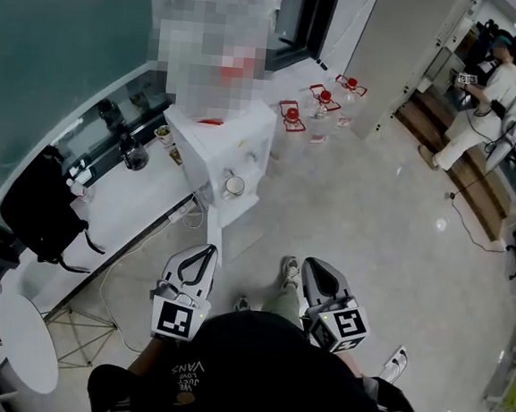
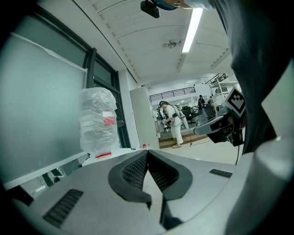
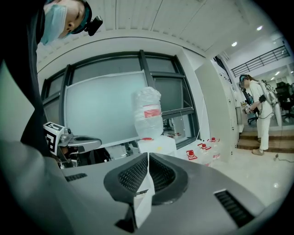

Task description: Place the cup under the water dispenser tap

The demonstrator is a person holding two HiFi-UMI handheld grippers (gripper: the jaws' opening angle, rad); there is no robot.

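A white cup [image 1: 234,186] stands in the recess of the white water dispenser [image 1: 211,147], below its taps. A large clear bottle [image 3: 148,112] sits on top of the dispenser. My left gripper [image 1: 206,251] is held low in front of me, well short of the dispenser, and its jaws are shut with nothing between them [image 2: 147,153]. My right gripper [image 1: 310,264] hangs beside it, also shut and empty [image 3: 148,155]. Both point toward the dispenser side of the room. The cup is hidden in both gripper views.
Several red-capped water jugs [image 1: 321,103] stand on the floor behind the dispenser. A long white counter [image 1: 124,193] with small items runs along the left wall, with a black bag [image 1: 38,204] on it. A round white table [image 1: 17,341] is at lower left. A person [image 1: 483,95] stands far right.
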